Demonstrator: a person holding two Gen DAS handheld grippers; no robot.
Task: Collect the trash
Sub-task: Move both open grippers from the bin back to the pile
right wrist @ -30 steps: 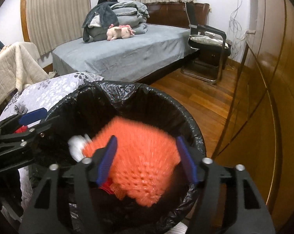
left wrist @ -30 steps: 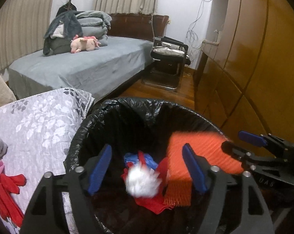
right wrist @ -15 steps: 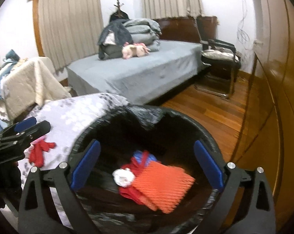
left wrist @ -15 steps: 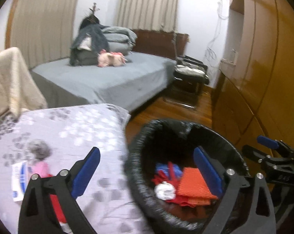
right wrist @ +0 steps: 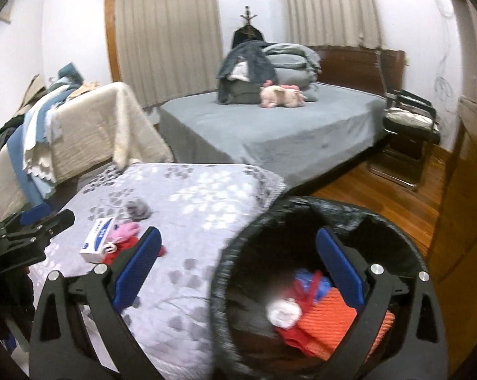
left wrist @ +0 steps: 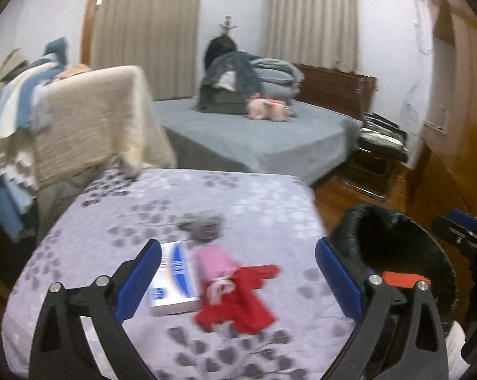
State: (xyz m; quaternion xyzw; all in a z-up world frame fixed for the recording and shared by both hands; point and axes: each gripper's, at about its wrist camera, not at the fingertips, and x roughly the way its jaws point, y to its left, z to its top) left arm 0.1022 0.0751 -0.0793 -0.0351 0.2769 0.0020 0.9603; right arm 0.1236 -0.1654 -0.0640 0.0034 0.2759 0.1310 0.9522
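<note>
My left gripper (left wrist: 238,251) stands open above the floral-clothed table (left wrist: 254,196), nothing between its fingers. Below it lie a white and blue box (left wrist: 172,281), a pink cloth item (left wrist: 217,261), a red glove (left wrist: 238,305) and a grey wad (left wrist: 203,224). The black-bagged trash bin (left wrist: 374,210) is at the right. My right gripper (right wrist: 238,237) is open and empty over the bin's rim (right wrist: 301,201). Inside lie an orange mesh (right wrist: 330,326), a white wad (right wrist: 284,310) and blue and red scraps (right wrist: 309,281).
A chair draped with blankets (left wrist: 96,120) stands behind the table. A grey bed (right wrist: 270,129) with folded bedding and a pink plush lies beyond. A black chair (right wrist: 409,120) and wooden wardrobe doors (right wrist: 460,221) line the right, over wooden floor.
Both grippers opened wide and let the orange mesh and white wad drop into the bin. Both pulled back and up; the left view swung left from the bin onto the table.
</note>
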